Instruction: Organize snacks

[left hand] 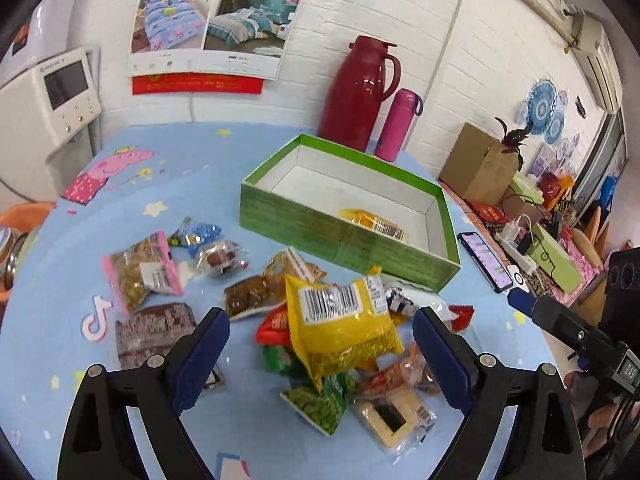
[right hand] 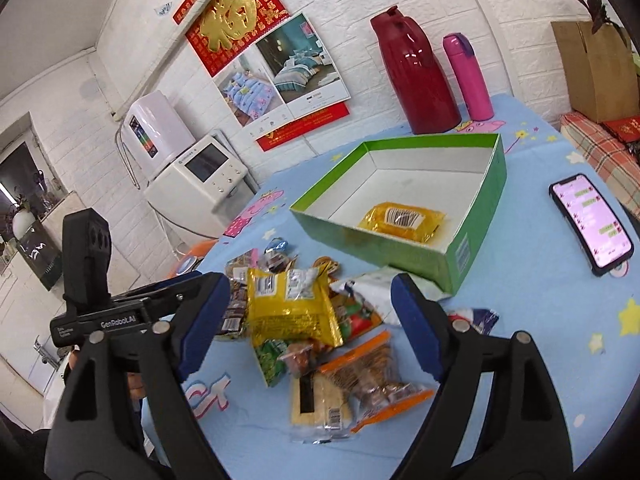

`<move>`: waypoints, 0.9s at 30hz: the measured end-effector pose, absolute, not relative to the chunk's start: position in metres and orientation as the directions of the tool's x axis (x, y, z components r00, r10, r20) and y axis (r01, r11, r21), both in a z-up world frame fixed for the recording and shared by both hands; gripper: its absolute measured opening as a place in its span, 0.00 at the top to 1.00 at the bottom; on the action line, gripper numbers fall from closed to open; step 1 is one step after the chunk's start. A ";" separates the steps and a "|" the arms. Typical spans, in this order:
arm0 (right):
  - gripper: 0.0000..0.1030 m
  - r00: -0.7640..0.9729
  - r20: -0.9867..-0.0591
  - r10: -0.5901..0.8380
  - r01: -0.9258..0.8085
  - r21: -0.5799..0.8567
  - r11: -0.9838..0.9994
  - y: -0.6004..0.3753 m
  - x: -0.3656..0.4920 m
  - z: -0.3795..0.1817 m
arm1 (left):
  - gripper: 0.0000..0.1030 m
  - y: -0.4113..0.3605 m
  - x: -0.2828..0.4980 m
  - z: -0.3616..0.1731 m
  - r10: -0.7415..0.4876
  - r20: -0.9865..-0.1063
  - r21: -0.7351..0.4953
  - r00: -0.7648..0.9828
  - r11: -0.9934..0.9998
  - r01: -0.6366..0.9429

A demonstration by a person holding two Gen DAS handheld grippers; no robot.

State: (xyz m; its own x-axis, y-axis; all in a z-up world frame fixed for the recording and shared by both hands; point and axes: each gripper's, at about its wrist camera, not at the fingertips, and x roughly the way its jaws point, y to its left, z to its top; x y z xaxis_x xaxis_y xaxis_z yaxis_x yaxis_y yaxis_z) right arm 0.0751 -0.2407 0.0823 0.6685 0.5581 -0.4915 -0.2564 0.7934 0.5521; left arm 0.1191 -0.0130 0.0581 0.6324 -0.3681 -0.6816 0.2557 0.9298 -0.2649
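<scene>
over the snack pile [left hand: 320, 332], both grippers hang with fingers spread, holding nothing: left gripper [left hand: 320, 354], right gripper [right hand: 310, 326]. the yellow packet [left hand: 340, 320] lies on top, near the green box [left hand: 344, 240]; best to pinch its edge, lifting clear of neighbours.

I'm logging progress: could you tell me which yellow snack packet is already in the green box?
The flat yellow packet lying alone inside the green box; the other yellow packet tops the pile outside.
</scene>
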 end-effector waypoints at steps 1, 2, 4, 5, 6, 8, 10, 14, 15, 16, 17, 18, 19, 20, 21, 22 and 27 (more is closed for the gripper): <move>0.20 0.655 -0.495 0.571 -0.258 0.564 0.785 -0.239 0.074 0.077 | 0.08 -0.009 0.115 0.053 -0.379 -0.683 -0.284 0.624 0.925 0.251; 0.20 0.639 -0.501 0.584 -0.258 0.576 0.776 -0.237 0.074 0.071 | 0.08 -0.006 0.112 0.047 -0.387 -0.685 -0.299 0.617 0.922 0.247; 0.20 0.607 -0.517 0.604 -0.256 0.593 0.764 -0.232 0.076 0.060 | 0.08 -0.001 0.105 0.038 -0.389 -0.689 -0.310 0.612 0.921 0.237; 0.21 0.590 -0.523 0.615 -0.263 0.596 0.759 -0.229 0.079 0.056 | 0.09 0.000 0.103 0.034 -0.388 -0.692 -0.309 0.609 0.921 0.235; 0.22 0.575 -0.532 0.622 -0.271 0.594 0.758 -0.225 0.083 0.053 | 0.09 0.001 0.101 0.030 -0.387 -0.695 -0.308 0.606 0.922 0.235; 0.23 0.552 -0.553 0.624 -0.285 0.578 0.765 -0.217 0.093 0.046 | 0.16 0.003 0.101 0.027 -0.385 -0.702 -0.305 0.599 0.923 0.236; 0.24 0.528 -0.574 0.627 -0.303 0.562 0.770 -0.208 0.105 0.040 | 0.27 0.003 0.102 0.025 -0.394 -0.706 -0.306 0.589 0.919 0.248; 0.25 0.497 -0.605 0.622 -0.312 0.545 0.778 -0.194 0.129 0.027 | 0.32 0.001 0.112 0.025 -0.382 -0.704 -0.283 0.599 0.924 0.256; 0.26 0.492 -0.609 0.622 -0.314 0.543 0.779 -0.192 0.134 0.025 | 0.32 0.000 0.115 0.024 -0.377 -0.705 -0.277 0.600 0.926 0.256; 0.26 0.489 -0.614 0.619 -0.311 0.540 0.782 -0.190 0.138 0.022 | 0.34 -0.002 0.120 0.024 -0.379 -0.707 -0.278 0.597 0.925 0.258; 0.26 0.486 -0.617 0.619 -0.310 0.540 0.782 -0.189 0.141 0.020 | 0.41 -0.003 0.124 0.023 -0.388 -0.707 -0.283 0.592 0.922 0.266; 0.27 0.484 -0.613 0.624 -0.316 0.542 0.778 -0.189 0.142 0.017 | 0.47 -0.005 0.130 0.021 -0.397 -0.711 -0.287 0.581 0.918 0.276; 0.28 0.479 -0.608 0.633 -0.328 0.545 0.771 -0.188 0.141 0.016 | 0.50 -0.007 0.136 0.019 -0.401 -0.717 -0.292 0.570 0.915 0.277; 0.32 0.464 -0.604 0.648 -0.339 0.555 0.760 -0.186 0.141 0.015 | 0.52 -0.008 0.142 0.016 -0.405 -0.723 -0.299 0.559 0.914 0.275; 0.37 0.449 -0.605 0.657 -0.345 0.561 0.753 -0.185 0.140 0.013 | 0.55 -0.009 0.146 0.013 -0.420 -0.725 -0.313 0.546 0.907 0.282; 0.39 0.444 -0.614 0.653 -0.349 0.553 0.757 -0.184 0.138 0.012 | 0.55 -0.009 0.148 0.011 -0.436 -0.724 -0.329 0.535 0.900 0.287; 0.44 0.438 -0.616 0.655 -0.340 0.561 0.755 -0.187 0.138 0.004 | 0.55 -0.012 0.152 0.010 -0.472 -0.714 -0.360 0.517 0.881 0.308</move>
State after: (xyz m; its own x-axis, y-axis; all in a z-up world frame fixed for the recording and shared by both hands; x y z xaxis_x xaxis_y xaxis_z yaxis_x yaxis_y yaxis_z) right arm 0.1381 -0.1867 0.0037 0.4376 0.6550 -0.6160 -0.3403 0.7548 0.5608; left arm 0.1520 -0.0117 0.0097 0.5169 -0.4724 -0.7139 0.3084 0.8807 -0.3596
